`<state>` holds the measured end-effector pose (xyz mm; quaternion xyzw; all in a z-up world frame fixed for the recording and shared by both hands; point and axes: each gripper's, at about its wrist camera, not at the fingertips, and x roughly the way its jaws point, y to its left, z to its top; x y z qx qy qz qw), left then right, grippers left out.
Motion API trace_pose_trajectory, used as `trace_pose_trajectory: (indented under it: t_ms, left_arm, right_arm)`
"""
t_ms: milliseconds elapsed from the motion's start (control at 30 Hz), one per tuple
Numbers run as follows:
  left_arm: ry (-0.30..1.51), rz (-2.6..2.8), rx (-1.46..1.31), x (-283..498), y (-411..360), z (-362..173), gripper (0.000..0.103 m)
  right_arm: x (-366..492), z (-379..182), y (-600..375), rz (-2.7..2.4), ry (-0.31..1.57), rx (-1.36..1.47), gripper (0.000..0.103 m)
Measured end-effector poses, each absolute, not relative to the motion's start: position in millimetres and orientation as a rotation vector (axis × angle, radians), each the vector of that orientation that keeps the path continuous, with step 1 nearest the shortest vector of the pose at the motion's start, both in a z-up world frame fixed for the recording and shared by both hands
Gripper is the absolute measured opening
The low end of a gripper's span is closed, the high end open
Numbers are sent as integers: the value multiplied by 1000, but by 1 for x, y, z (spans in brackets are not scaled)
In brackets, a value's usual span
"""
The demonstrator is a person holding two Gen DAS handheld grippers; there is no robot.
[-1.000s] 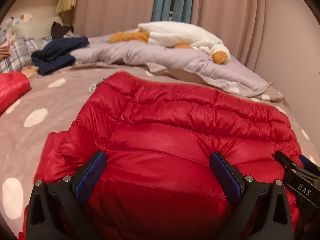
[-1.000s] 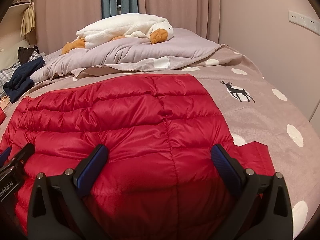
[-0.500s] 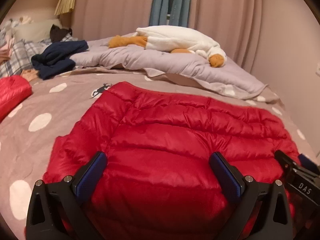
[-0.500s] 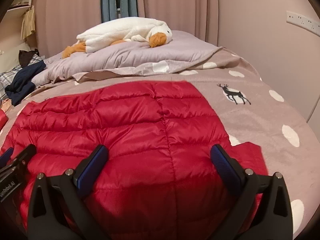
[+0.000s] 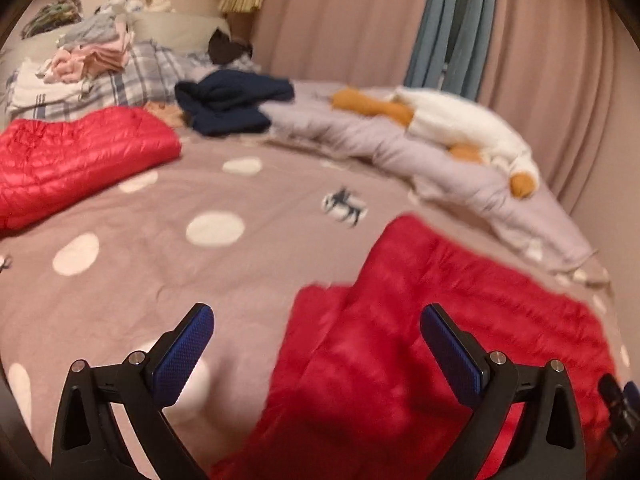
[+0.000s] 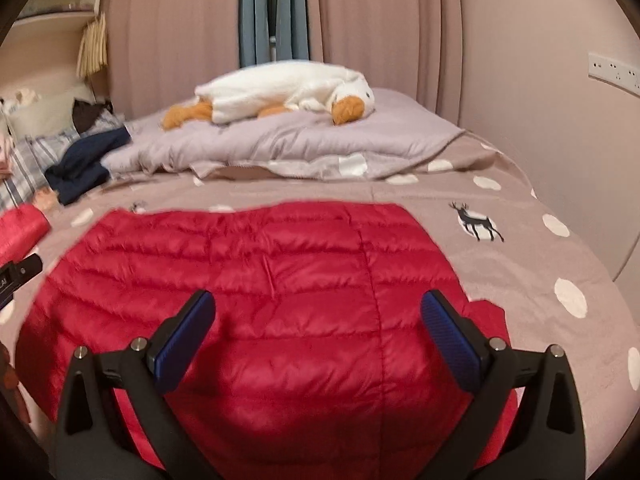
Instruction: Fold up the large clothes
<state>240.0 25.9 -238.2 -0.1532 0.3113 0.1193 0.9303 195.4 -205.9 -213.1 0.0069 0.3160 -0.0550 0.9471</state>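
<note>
Red down jacket [image 6: 256, 300] lies flat on dotted bedspread [image 6: 540, 264], under my grippers. My left gripper [image 5: 316, 344] spread wide, holding nothing, over jacket's left edge. My right gripper [image 6: 318, 332] spread wide, empty, above jacket middle. Plush goose [image 6: 284, 92] beyond.

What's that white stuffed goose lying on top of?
The white goose toy lies on a bunched lilac duvet, which rests on the spotted bedspread. Whatever is beneath the duvet is covered.

Two red down jackets [image 5: 420, 360] [image 5: 76, 160], one plush goose [image 6: 288, 92]
</note>
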Motion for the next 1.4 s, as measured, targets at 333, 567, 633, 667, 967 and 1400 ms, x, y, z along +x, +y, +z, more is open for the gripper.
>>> trace_pose_trajectory:
  t_ms: [333, 567, 633, 667, 967, 1400]
  left_arm:
    - [767, 192, -400, 227, 37, -266, 102]
    - [804, 181, -415, 223, 35, -270, 102]
    - [802, 194, -384, 222, 32, -269, 102]
    - [802, 197, -372, 221, 31, -269, 102]
    - [784, 171, -350, 204, 41, -270, 102]
    - [818, 144, -557, 163, 56, -287, 102]
  right_arm:
    - [214, -250, -188, -56, 777, 31, 103]
    - [229, -270, -181, -83, 840, -21, 103]
    - [228, -269, -180, -84, 825, -23, 103]
    - [225, -268, -181, -85, 810, -20, 103]
    - [189, -227, -217, -191, 680, 93, 102]
    - [122, -244, -338, -400, 744, 449, 103]
